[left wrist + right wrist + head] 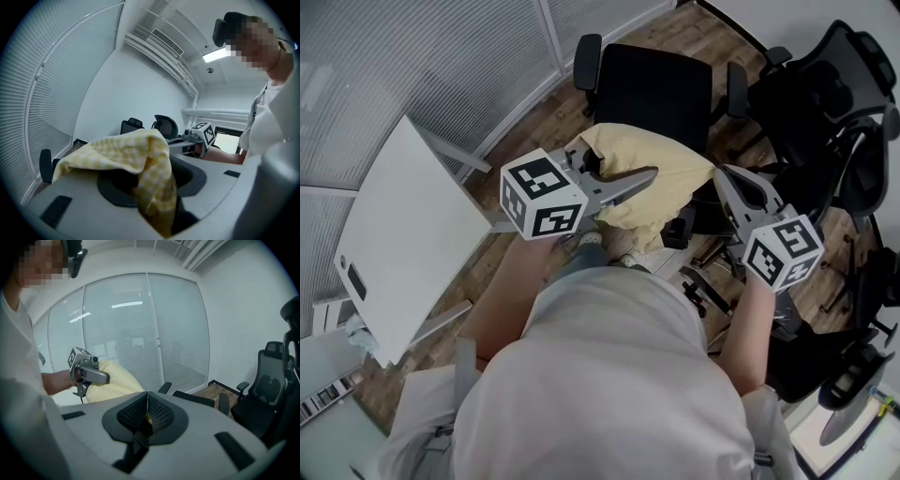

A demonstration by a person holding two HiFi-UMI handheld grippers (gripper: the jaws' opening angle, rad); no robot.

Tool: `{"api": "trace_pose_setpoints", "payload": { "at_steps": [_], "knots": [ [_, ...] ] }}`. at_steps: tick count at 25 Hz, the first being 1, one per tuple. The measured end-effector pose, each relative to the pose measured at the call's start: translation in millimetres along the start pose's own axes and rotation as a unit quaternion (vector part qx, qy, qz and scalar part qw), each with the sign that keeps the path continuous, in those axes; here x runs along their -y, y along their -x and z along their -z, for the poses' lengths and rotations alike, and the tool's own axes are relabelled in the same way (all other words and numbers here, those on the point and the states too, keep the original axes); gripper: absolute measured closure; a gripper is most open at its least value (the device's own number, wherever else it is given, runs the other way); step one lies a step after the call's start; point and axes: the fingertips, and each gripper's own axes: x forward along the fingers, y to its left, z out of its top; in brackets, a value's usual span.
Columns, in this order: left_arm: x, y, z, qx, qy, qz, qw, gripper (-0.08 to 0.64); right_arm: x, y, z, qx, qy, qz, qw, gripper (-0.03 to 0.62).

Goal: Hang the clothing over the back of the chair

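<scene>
Over the back of the chair [652, 94], on the side nearest you, the yellow checked clothing [642, 169] sits in a bunched heap, so you look to be at the draping step, about to let go. Your left gripper [637, 187] has its jaws spread wide; a fold of fabric lies loosely across the lower one and hangs into the gap, not pinched. Your right gripper [724, 178], at the end of the chair back toward your right, has its jaws pressed together with a sliver of yellow between the pads [161, 414], so it seems to grip a corner. Next, I'd judge, slide the left clear without dragging fabric off the chair, then release the right
</scene>
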Motion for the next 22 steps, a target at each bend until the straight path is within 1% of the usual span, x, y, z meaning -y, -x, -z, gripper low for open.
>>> {"api": "trace_pose_setpoints", "payload": {
  "at_steps": [3,6,10,12,15,19,22],
  "knots": [
    [0.6,3.1,1.4,0.006,0.003,-0.001,1.0,0.396,-0.1,2.5,0.9,0.008,-0.016,-0.003,1.0,0.569],
    [0.9,4.8,-0.2,0.008,0.002,-0.002,1.0,0.396,1.6,4.2,0.2,0.012,-0.016,0.0,1.0,0.569],
    [-0.5,7.0,-3.7,0.014,-0.002,-0.014,0.9998,0.396,1.0,9.6,-7.8,0.026,-0.03,-0.001,0.999,0.569],
    [-0.5,8.7,-8.2,0.025,-0.004,-0.02,0.9995,0.394,-0.6,13.0,-15.4,0.036,-0.031,-0.003,0.999,0.569],
    [3.3,9.4,-14.4,0.034,-0.011,-0.02,0.9991,0.396,-0.1,17.5,-23.5,0.043,-0.023,0.0,0.999,0.569],
    [-2.5,3.2,-4.6,0.013,-0.031,-0.035,0.9988,0.396,8.8,13.2,-10.2,0.026,-0.024,0.011,0.999,0.569],
    [-9.3,1.5,6.1,0.006,-0.027,-0.043,0.9987,0.396,14.3,4.2,5.1,0.015,-0.032,0.01,0.999,0.569]
  ]
}}
